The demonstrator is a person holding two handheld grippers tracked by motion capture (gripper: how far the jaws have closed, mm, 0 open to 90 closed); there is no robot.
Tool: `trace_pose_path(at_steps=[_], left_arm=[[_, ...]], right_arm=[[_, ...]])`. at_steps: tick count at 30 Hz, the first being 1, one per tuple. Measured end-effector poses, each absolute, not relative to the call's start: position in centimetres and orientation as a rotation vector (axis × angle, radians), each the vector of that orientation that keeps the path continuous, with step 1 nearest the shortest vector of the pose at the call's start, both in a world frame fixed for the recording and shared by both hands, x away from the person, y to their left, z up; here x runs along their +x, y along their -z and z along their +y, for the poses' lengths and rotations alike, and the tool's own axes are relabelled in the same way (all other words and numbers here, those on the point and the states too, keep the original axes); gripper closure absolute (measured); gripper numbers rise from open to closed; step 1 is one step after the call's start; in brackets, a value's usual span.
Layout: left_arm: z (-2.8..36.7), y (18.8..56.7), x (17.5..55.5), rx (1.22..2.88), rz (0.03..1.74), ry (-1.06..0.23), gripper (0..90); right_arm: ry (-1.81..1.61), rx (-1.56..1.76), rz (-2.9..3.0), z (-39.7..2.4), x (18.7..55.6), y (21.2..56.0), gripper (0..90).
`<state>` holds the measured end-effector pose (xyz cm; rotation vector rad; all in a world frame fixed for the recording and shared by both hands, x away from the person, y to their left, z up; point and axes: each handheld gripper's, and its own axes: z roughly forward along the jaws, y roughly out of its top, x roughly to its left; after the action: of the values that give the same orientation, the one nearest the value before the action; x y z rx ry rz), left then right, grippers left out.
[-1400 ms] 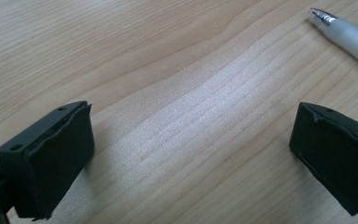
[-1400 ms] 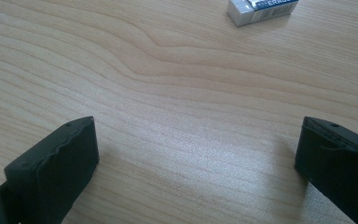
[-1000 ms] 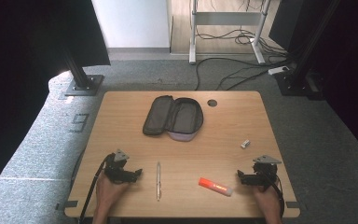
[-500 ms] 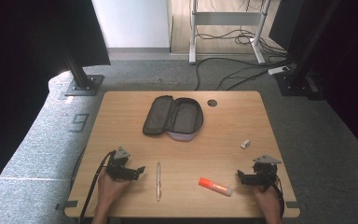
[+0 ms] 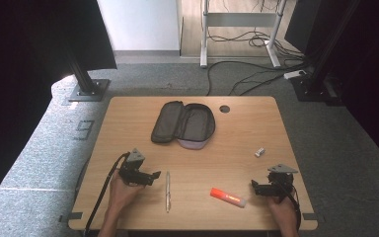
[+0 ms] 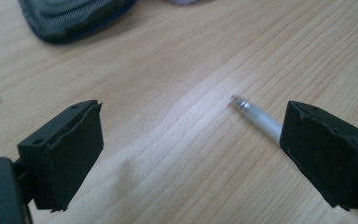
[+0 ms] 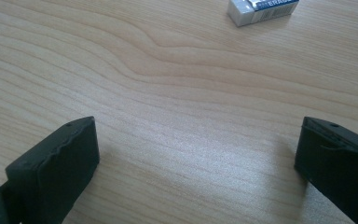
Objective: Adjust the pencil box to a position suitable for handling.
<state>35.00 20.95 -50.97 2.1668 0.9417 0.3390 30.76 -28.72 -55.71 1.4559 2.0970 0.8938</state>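
My left gripper (image 5: 153,176) hovers low over the near left of the wooden table (image 5: 128,118), open, with its jaws pointing right. The jaws have just been closing a little, and the pads press on nothing. A slim white pen (image 5: 168,191) lies just to its right. In the left gripper view (image 6: 193,109) the pen's tip (image 6: 256,114) pokes out beside the right jaw, flat on the wood. My right gripper (image 5: 256,187) rests open at the near right, with bare table between its jaws (image 7: 199,125). An orange highlighter (image 5: 227,197) lies to its left.
An open dark pencil case (image 5: 182,124) lies at the table's middle back, and its edge (image 6: 70,16) shows in the left gripper view. A small white eraser (image 5: 260,152) sits right of centre and is ahead of the right jaws (image 7: 261,9). A round cable hole (image 5: 224,108) is near the far edge.
My left gripper has shifted a little to the right, toward the pen, and lifted slightly. The right gripper, pen, highlighter, eraser and case have stayed put.
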Motion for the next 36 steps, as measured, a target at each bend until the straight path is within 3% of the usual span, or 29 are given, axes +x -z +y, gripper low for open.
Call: trace_pose_path(at_steps=[36], left_arm=[[12.4, 48.0, 41.4, 2.222, 0.732, -0.255, 12.0]], right_arm=[[-0.894, 1.456, 2.097, -28.7, 30.8, 55.7, 0.0]])
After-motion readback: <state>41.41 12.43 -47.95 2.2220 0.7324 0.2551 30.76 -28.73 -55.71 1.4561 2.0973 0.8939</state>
